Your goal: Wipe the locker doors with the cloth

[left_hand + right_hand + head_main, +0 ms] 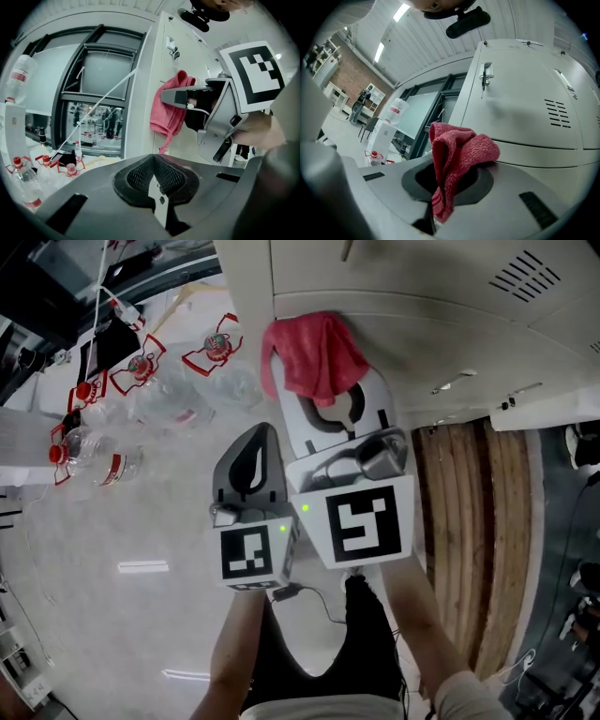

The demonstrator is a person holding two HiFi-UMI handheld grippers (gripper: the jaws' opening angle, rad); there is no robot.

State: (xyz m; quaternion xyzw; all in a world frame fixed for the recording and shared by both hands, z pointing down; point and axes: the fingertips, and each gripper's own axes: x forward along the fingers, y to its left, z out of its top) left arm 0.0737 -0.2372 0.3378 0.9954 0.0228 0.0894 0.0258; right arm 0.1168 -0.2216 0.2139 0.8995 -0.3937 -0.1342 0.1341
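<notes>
A red cloth [314, 357] hangs bunched from my right gripper [335, 401], which is shut on it and holds it against the lower part of the beige locker door [422, 296]. In the right gripper view the cloth [457, 154] spills out over the jaws of the right gripper [440, 199] in front of the locker door [520, 108] with its handle [486, 75]. My dark left gripper [251, 465] hangs just left of the right one, shut and holding nothing. The left gripper view shows the left gripper [154, 180] closed, the cloth [171, 105] and the locker's side [161, 61].
Several plastic water bottles [141, 409] with red caps lie on the floor to the left. Wooden planks [473, 540] lie at the locker's foot on the right. A water dispenser [391, 122] and a dark-framed window [98, 93] stand left of the lockers.
</notes>
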